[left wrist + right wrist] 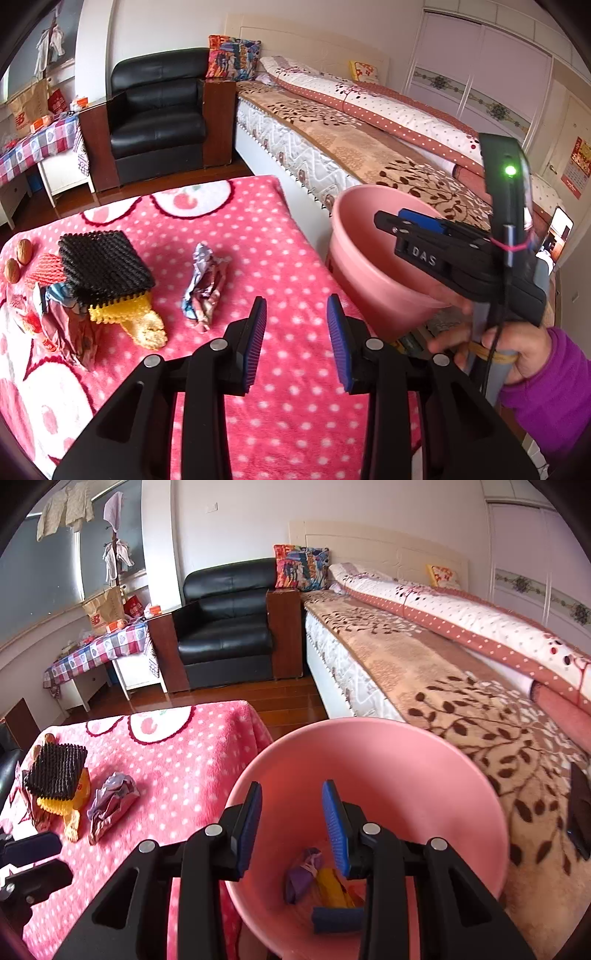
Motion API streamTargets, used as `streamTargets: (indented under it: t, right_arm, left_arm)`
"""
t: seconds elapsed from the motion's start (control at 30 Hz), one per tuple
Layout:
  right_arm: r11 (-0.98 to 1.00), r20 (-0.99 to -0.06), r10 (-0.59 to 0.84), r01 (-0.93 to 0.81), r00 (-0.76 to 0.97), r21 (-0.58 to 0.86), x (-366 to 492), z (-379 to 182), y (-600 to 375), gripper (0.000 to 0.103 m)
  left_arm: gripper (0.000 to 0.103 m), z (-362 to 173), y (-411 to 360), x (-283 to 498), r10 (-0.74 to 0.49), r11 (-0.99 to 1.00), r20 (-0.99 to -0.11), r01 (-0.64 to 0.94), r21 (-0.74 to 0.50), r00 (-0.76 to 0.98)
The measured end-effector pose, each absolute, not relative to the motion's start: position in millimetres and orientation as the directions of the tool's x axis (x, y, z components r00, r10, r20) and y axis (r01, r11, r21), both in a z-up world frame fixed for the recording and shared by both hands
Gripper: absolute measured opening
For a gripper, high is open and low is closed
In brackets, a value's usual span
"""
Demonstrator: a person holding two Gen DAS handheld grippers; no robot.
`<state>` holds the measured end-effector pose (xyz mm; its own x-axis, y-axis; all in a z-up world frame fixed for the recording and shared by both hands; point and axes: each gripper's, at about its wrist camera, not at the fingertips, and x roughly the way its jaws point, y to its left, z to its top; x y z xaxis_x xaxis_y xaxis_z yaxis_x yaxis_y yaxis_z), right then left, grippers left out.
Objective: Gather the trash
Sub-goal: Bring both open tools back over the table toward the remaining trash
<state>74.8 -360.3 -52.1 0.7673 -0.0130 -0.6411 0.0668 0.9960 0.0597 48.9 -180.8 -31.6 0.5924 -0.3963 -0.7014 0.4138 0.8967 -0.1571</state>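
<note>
Pink fleece table, pink bin, both grippers empty.

The left gripper hangs over the dotted blanket with its jaws apart and nothing between them, near the crumpled wrapper but not touching it; the right gripper is over the bin, jaws likewise parted and bare (scraps already lie at the bottom). More trash waits at the table's left: black mesh on yellow mesh, and crinkled packaging. The risks, as I judge them: the pads may snag the plush blanket with the wrapper, the springy foil may slip a shallow pinch, and the walnuts could roll off if the pile is nudged.
</note>
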Motion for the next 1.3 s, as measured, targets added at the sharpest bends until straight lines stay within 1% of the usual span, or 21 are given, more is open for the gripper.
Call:
streamTargets:
  t: [0.27,0.33,0.4,0.5,0.6,1.03,1.2,1.3]
  right_arm:
    - [0.997,-0.679,-0.028,0.072,0.733,0.037,106,-71,-360,0.033]
    - [0.996,-0.683,-0.022,0.072,0.730,0.045,109,-71,-360,0.033]
    - [0.995,-0.706,0.000,0.067,0.708,0.068,110,-73,-360,0.033]
    - [0.992,-0.708,0.034,0.062,0.705,0.110,104,-72,-360,0.033]
    - [0.993,-0.696,0.029,0.055,0.718,0.099,93,-67,-354,0.033]
    - [0.988,-0.721,0.067,0.054,0.690,0.143,61,-74,-361,0.033]
    - [0.994,-0.697,0.040,0.046,0.716,0.104,46,-53,-356,0.033]
    - [0.994,-0.674,0.051,0.027,0.737,0.104,35,-36,-350,0.033]
  left_arm:
    - [0.034,-35,-175,57,-0.388,0.902,-0.711,0.400,-0.162,0.587]
    - [0.034,-36,-174,58,-0.387,0.903,-0.713,0.398,-0.164,0.585]
    - [0.034,-37,-173,58,-0.389,0.903,-0.712,0.396,-0.168,0.584]
    - [0.034,-37,-171,58,-0.392,0.902,-0.710,0.396,-0.172,0.585]
    - [0.034,-37,-168,55,-0.396,0.901,-0.708,0.397,-0.176,0.584]
    - [0.034,-30,-152,32,-0.397,0.904,-0.694,0.387,-0.181,0.601]
    - [0.034,-30,-140,24,-0.389,0.912,-0.694,0.360,-0.197,0.606]
    - [0.034,-32,-130,20,-0.379,0.918,-0.705,0.336,-0.208,0.599]
